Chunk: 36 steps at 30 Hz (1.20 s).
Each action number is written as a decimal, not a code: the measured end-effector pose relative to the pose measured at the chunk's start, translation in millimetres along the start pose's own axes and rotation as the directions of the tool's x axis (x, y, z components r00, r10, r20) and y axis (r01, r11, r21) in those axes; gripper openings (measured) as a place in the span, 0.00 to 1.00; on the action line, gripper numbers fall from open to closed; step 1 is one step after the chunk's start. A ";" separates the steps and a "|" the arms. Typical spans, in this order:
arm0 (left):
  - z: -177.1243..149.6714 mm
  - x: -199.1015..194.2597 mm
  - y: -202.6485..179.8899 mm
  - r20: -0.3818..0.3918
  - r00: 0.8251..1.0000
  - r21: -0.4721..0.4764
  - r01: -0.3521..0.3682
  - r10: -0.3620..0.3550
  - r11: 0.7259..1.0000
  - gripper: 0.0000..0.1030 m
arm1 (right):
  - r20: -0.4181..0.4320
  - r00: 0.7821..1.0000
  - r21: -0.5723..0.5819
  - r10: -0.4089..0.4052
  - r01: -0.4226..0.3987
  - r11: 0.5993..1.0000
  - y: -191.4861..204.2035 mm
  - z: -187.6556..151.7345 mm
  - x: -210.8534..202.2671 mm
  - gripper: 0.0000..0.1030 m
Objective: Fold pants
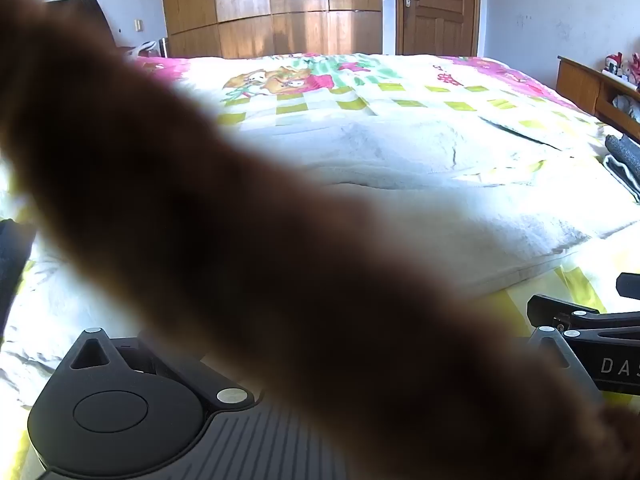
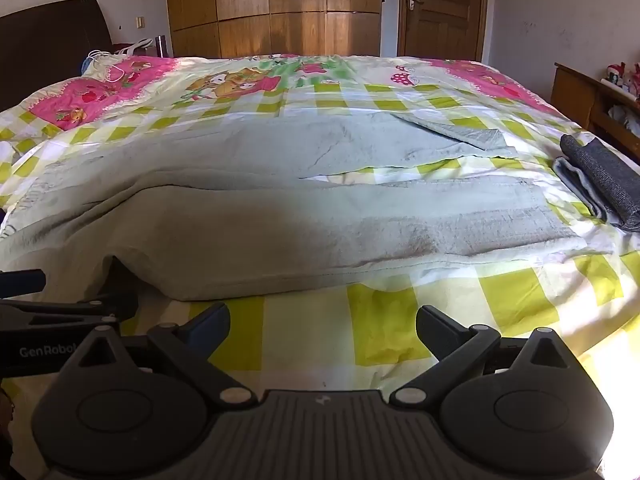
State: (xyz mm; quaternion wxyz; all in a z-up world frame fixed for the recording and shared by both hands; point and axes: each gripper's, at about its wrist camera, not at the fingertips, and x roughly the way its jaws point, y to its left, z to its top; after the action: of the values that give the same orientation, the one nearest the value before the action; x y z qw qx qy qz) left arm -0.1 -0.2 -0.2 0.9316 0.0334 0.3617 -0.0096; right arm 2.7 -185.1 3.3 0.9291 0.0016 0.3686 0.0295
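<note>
Pale green-grey fleece pants [image 2: 280, 208] lie spread across the bed, legs reaching right; they also show in the left wrist view [image 1: 420, 168]. My right gripper [image 2: 322, 330] is open and empty, just in front of the pants' near edge. In the left wrist view a blurred brown shape [image 1: 260, 240], very close to the lens, hides the left gripper's fingers, so its state cannot be read. From the right wrist view the left gripper [image 2: 108, 300] sits at the pants' near left edge, its tip in shadow under the cloth.
The bed carries a yellow-green checked quilt [image 2: 304, 340] with pink cartoon prints. A folded dark grey garment [image 2: 600, 184] lies at the right edge. A wooden cabinet [image 2: 580, 96] stands to the right, with wardrobe and door at the back.
</note>
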 end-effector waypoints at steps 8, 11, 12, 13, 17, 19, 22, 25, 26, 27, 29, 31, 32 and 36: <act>-2.9 2.7 4.5 -0.008 1.000 -0.013 0.012 -0.012 1.000 1.00 | 0.002 1.000 -0.007 0.001 -0.001 1.000 1.2 -1.4 0.4 1.00; -6.2 3.1 5.4 -0.008 1.000 -0.015 0.014 -0.014 1.000 1.00 | -0.005 1.000 -0.015 0.001 -0.001 1.000 0.4 -1.1 2.4 1.00; -5.9 3.4 5.6 -0.011 1.000 -0.016 0.014 -0.015 1.000 1.00 | -0.005 1.000 -0.015 0.001 -0.001 1.000 0.2 -1.3 2.3 1.00; -6.0 3.5 5.7 -0.011 1.000 -0.017 0.015 -0.015 1.000 1.00 | -0.008 1.000 -0.018 0.001 -0.001 1.000 1.2 -0.4 3.9 1.00; -8.7 4.7 9.5 -0.012 1.000 -0.019 0.016 -0.016 1.000 1.00 | -0.010 1.000 -0.020 0.002 -0.002 1.000 1.7 -0.2 4.3 1.00; -7.7 7.7 4.7 -0.017 1.000 -0.020 0.011 -0.011 1.000 1.00 | -0.011 1.000 -0.018 0.002 -0.002 1.000 2.1 -1.1 3.7 1.00; -7.3 7.5 5.0 -0.018 1.000 -0.020 0.012 -0.012 1.000 1.00 | -0.012 1.000 -0.018 0.003 -0.003 1.000 2.4 -1.0 4.1 1.00; -7.9 8.3 5.3 -0.018 1.000 -0.021 0.011 -0.012 1.000 1.00 | -0.013 1.000 -0.018 0.004 -0.004 1.000 2.5 -1.4 4.2 1.00; -7.0 7.5 5.1 -0.019 1.000 -0.021 0.011 -0.012 1.000 1.00 | -0.014 1.000 -0.018 0.004 -0.004 1.000 2.7 -1.6 4.3 1.00; -7.3 7.7 5.1 -0.019 1.000 -0.021 0.011 -0.012 1.000 1.00 | -0.014 1.000 -0.019 0.004 -0.004 1.000 2.9 -1.6 4.5 1.00; -6.3 7.1 4.5 -0.018 1.000 -0.018 0.009 -0.009 1.000 1.00 | -0.014 1.000 -0.018 0.004 -0.004 1.000 2.9 -1.7 4.5 1.00; -7.4 7.7 4.4 -0.015 1.000 -0.015 0.006 -0.007 1.000 1.00 | -0.014 1.000 -0.018 0.004 -0.004 1.000 2.9 -1.8 4.5 1.00; -7.2 6.9 3.8 -0.015 1.000 -0.015 0.005 -0.006 1.000 1.00 | -0.014 1.000 -0.018 0.004 -0.004 1.000 3.1 -1.9 4.5 1.00; -6.9 6.7 3.3 -0.017 1.000 -0.015 0.006 -0.006 1.000 1.00 | -0.014 1.000 -0.018 0.004 -0.004 1.000 3.3 -1.8 4.4 1.00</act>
State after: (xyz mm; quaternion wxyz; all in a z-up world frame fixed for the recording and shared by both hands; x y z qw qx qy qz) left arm 0.4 3.7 -9.6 0.9288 0.0251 0.3696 -0.0094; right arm 4.5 -181.7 -1.0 0.9264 -0.0061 0.3748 0.0345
